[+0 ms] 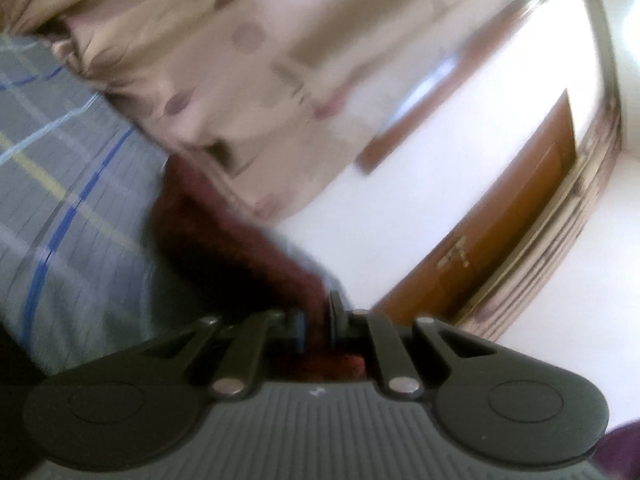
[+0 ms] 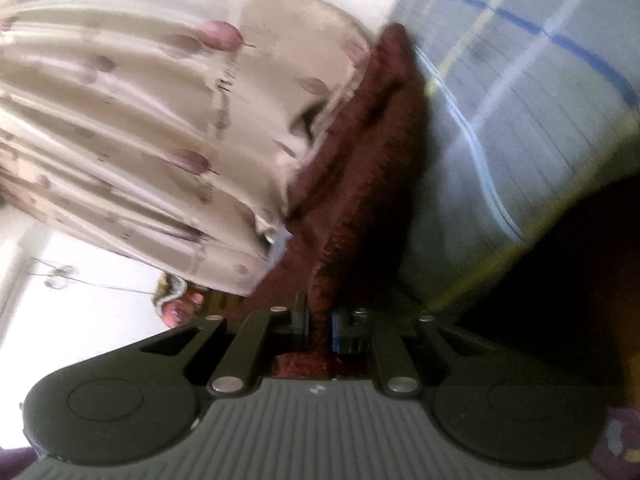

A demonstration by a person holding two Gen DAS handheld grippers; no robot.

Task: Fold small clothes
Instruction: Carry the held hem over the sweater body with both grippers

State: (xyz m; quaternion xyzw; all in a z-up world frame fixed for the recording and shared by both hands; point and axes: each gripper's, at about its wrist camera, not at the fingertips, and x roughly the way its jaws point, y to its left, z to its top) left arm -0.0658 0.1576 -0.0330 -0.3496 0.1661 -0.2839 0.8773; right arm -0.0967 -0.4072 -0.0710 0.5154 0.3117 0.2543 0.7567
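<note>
You are pinching the maroon cloth [image 1: 240, 240] at lower centre, left gripper [image 1: 316, 322] and right gripper [image 2: 320, 326] fingers nearly closed on it.

Both views are smeared by motion blur. The dark red cloth [image 1: 240, 240] has no readable shape or edges, and its end disappears between the black fingers. The curtain [image 2: 140, 120] and the striped grey bedsheet [image 1: 60, 160] run off the edges. A small patterned object [image 2: 176, 300] sits half hidden behind the curtain, unidentifiable.
</note>
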